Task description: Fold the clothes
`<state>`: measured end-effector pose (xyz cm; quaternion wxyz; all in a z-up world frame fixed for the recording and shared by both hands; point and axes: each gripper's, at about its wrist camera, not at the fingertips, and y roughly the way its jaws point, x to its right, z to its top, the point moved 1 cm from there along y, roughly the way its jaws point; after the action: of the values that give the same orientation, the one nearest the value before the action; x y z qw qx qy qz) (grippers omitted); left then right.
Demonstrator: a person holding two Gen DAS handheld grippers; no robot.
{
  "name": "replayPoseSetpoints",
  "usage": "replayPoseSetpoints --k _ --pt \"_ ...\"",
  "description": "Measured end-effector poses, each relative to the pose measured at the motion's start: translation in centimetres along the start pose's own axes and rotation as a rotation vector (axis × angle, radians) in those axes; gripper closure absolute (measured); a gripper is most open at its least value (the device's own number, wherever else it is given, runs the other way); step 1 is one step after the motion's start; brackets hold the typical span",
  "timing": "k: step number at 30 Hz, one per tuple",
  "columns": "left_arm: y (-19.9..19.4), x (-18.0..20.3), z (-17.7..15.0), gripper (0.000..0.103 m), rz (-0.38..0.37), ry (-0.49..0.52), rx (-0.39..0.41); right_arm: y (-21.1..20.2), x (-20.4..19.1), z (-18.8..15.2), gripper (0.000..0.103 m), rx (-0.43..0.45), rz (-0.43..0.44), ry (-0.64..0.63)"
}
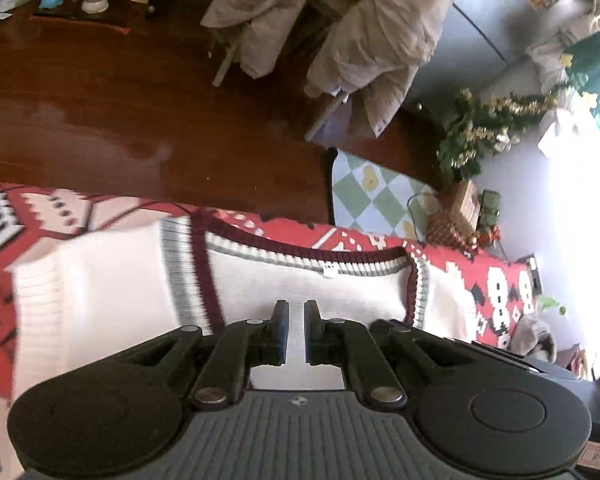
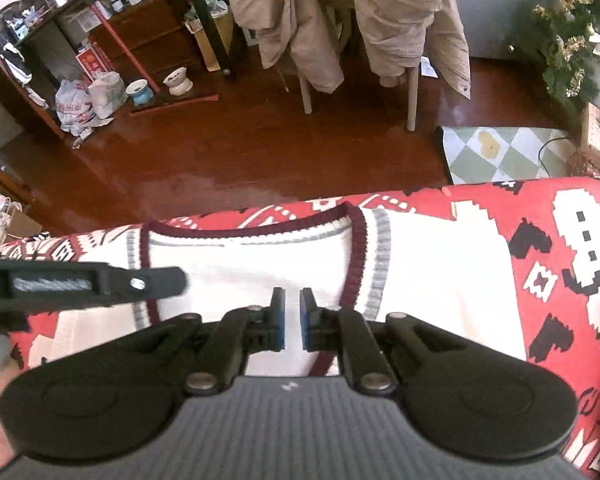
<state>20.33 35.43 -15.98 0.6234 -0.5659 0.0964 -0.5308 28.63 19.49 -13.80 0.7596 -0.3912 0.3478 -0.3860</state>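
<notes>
A cream knit sweater [image 2: 260, 264] with maroon and grey ribbed trim lies flat on a red patterned blanket [image 2: 560, 264]. Beyond the blanket's edge is a glossy dark wood floor [image 2: 260, 152], a green checked mat [image 2: 496, 152], chairs draped with beige garments [image 2: 400, 12], and a tinsel-trimmed Christmas tree [image 2: 572, 44].

The left gripper [image 1: 296, 308] and the right gripper [image 2: 292, 294] both sit low over the sweater's body, pointing toward its neckline. Each shows a narrow gap between its blue pads [image 2: 280, 320]; neither grasps fabric. In the right wrist view, the left gripper's finger [image 2: 140, 280] extends over the sweater's left side.
</notes>
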Motion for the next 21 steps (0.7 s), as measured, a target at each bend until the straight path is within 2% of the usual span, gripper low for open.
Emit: replayPoseSetpoints --k 7,9,11,14,18,20,21 --pt "1.2 0.0 2.3 0.099 0.011 0.020 0.042 0.8 -0.5 0.6 0.096 0.007 0.044 -0.021" --pt "1.2 0.1 2.8 0.099 0.040 0.031 0.049 1.1 -0.7 0.7 0.097 0.009 0.056 -0.027" --pt "0.7 0.0 3.2 0.097 0.035 0.011 0.052 1.3 -0.8 0.9 0.093 0.011 0.069 -0.034" --pt "-0.7 0.6 2.6 0.097 0.003 0.018 0.058 1.6 -1.1 1.1 0.093 0.014 0.088 -0.043" --pt "-1.1 1.4 -0.1 0.096 0.032 0.107 0.025 2.1 -1.4 1.4 0.093 0.018 0.113 -0.055" --pt "-0.6 0.8 -0.5 0.096 0.027 0.078 0.011 2.7 -2.0 0.6 0.093 -0.006 0.108 -0.079" --pt "-0.2 0.4 -0.3 0.095 0.026 0.062 0.005 2.9 -2.3 0.3 0.096 0.006 0.105 -0.097"
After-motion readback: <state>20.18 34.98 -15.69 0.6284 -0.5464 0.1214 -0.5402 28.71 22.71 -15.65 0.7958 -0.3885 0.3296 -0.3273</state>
